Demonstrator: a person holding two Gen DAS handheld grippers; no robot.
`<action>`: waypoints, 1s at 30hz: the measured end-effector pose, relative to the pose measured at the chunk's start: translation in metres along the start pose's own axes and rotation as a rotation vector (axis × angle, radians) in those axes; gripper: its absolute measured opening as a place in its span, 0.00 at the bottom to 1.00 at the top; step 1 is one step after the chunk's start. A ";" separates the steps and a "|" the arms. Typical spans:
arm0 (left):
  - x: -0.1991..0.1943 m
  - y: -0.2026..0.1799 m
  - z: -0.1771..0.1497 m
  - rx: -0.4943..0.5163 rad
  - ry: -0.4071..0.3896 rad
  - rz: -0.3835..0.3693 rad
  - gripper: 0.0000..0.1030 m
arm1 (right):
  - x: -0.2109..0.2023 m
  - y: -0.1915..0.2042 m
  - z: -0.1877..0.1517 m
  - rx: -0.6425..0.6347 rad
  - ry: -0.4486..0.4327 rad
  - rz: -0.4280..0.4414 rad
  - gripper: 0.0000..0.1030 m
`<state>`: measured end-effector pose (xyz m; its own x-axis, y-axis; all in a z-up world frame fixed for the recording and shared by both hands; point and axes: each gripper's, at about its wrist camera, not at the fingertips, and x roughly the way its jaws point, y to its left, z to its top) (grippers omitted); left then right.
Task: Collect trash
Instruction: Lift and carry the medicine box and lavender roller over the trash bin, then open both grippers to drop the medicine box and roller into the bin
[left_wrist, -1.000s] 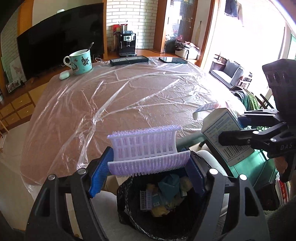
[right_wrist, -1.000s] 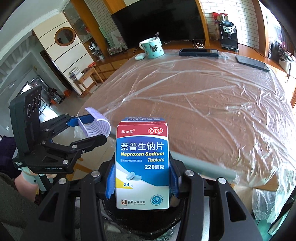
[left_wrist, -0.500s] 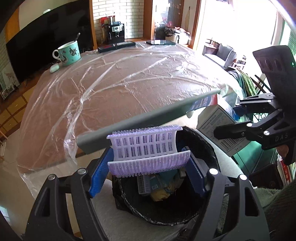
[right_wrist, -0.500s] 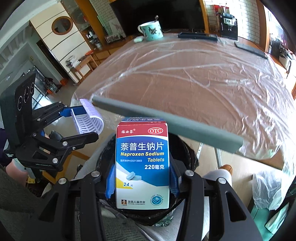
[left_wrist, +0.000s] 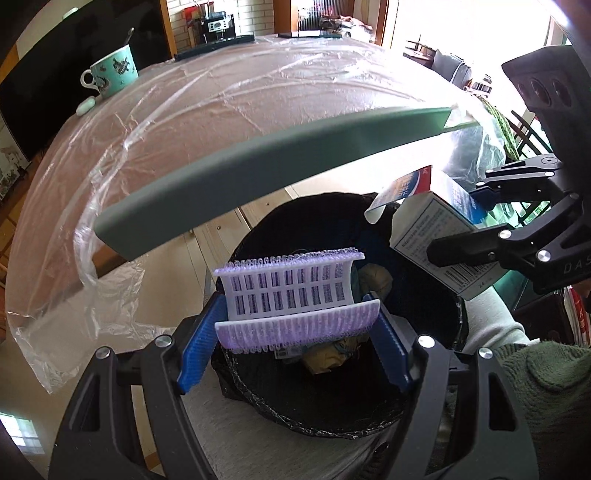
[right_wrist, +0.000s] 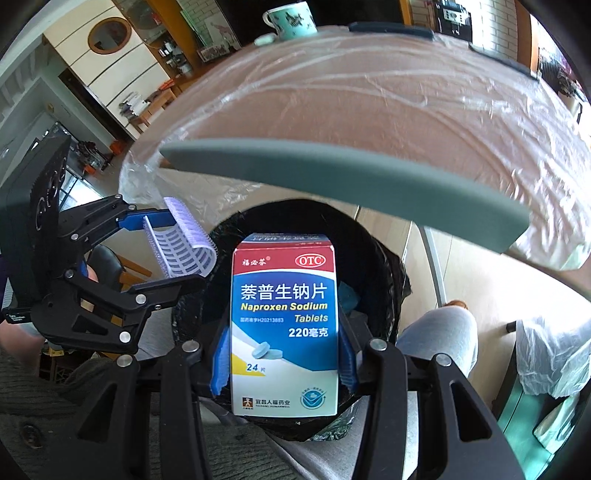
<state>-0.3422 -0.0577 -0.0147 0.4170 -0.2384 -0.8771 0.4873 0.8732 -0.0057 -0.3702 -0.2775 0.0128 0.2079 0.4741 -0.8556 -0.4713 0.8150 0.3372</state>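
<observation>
A black-lined trash bin (left_wrist: 332, 417) (right_wrist: 380, 258) with crumpled waste inside stands below the table edge. My left gripper (left_wrist: 295, 332) (right_wrist: 162, 251) is shut on a curved purple-and-white plastic grid piece (left_wrist: 291, 291) (right_wrist: 184, 243), held over the bin's mouth. My right gripper (right_wrist: 282, 354) (left_wrist: 476, 221) is shut on a blue, red and white tablet box (right_wrist: 284, 325) (left_wrist: 432, 236), upright between the blue pads and also over the bin, to the right of the grid piece.
The table (left_wrist: 207, 122) (right_wrist: 369, 110) is covered in clear plastic sheet, with a grey-green edge strip (left_wrist: 258, 166) just above the bin. A teal mug (left_wrist: 110, 70) and dark flat devices (left_wrist: 214, 44) sit at its far side. A person's knee (right_wrist: 439, 332) is beside the bin.
Both grippers have sunk below the table edge with their loads still held. The bin's mouth now fills the lower middle of both views and the table top has receded upward.
</observation>
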 end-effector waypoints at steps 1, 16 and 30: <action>0.004 0.000 -0.001 -0.002 0.009 -0.001 0.74 | 0.003 -0.001 -0.001 0.003 0.006 -0.003 0.44; 0.043 0.005 -0.009 -0.001 0.094 0.008 0.74 | 0.035 -0.007 -0.013 0.020 0.070 -0.043 0.44; 0.007 0.019 -0.001 -0.058 0.012 -0.066 0.93 | -0.031 -0.012 0.000 0.052 -0.093 -0.003 0.80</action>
<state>-0.3310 -0.0422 -0.0210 0.3755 -0.2917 -0.8797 0.4682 0.8788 -0.0916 -0.3709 -0.3016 0.0361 0.2890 0.4989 -0.8171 -0.4262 0.8313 0.3568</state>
